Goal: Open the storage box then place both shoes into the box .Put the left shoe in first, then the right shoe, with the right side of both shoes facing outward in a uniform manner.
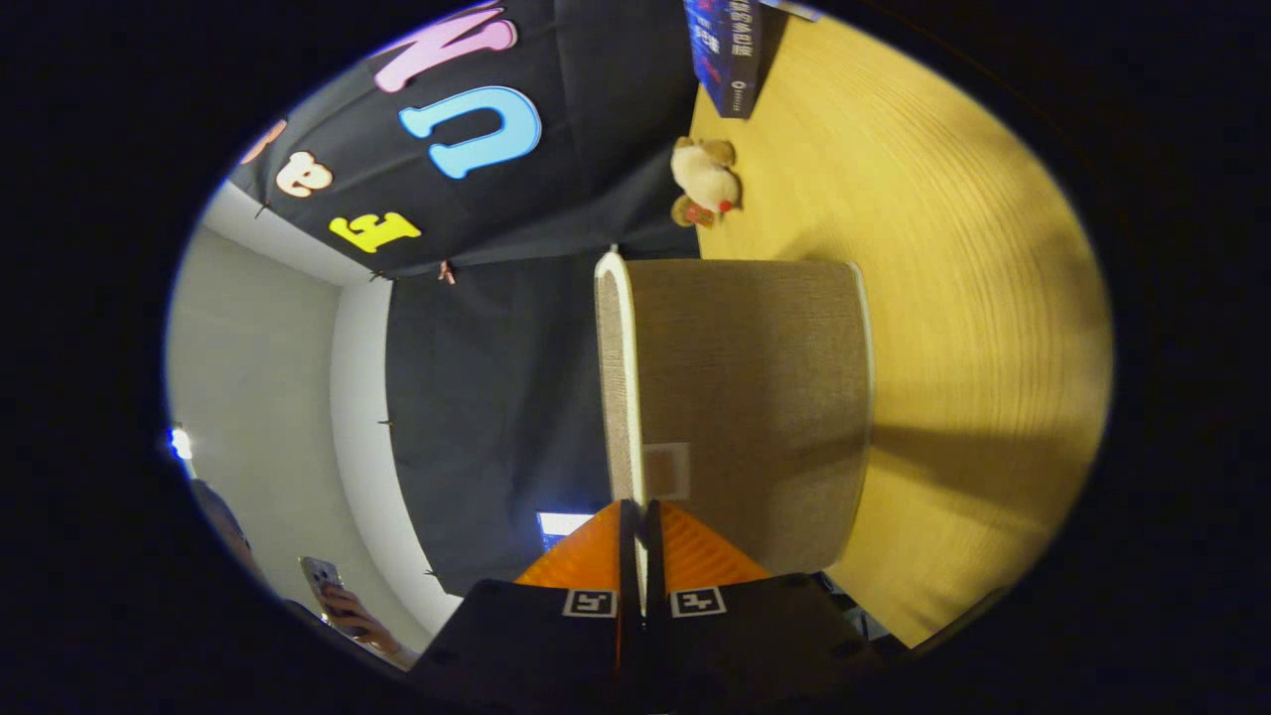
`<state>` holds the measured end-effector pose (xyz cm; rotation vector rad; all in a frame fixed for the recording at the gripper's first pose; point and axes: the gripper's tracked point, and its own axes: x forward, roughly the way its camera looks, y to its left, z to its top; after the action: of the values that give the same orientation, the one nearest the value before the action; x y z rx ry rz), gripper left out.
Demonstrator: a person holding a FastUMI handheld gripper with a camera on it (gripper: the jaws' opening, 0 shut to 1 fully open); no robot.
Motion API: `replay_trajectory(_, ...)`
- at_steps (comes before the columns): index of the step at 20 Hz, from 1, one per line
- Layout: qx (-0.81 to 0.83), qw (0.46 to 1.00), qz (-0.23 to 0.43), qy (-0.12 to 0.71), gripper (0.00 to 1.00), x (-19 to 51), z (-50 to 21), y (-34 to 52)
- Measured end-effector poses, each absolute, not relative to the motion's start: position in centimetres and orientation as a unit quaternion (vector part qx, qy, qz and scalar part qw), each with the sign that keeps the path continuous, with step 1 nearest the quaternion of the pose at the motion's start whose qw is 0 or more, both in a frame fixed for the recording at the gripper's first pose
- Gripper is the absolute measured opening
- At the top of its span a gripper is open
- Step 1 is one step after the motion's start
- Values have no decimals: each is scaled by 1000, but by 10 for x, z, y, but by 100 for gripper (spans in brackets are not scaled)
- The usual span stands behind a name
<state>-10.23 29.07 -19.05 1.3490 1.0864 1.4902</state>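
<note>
The storage box is grey fabric with white trim and stands on the wooden table; the whole view is rolled on its side. Its lid is a thin grey panel with a white rim, seen edge-on along the box's top. My gripper is shut on the near edge of that lid, with one finger on each face of the panel. A small pale label patch sits on the box wall just ahead of the fingers. The inside of the box is hidden.
A beige plush toy lies on the table beyond the box. A blue book-like item stands further back. Off the table, a person's hand holds a phone near a pale wall.
</note>
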Motion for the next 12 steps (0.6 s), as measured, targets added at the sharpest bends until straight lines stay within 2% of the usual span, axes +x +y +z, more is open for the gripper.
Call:
replay_trajectory(6,529,472,599,372,4,-99,-116,287)
replay_trajectory(12,516,498,612,332,5,-109,-31,322)
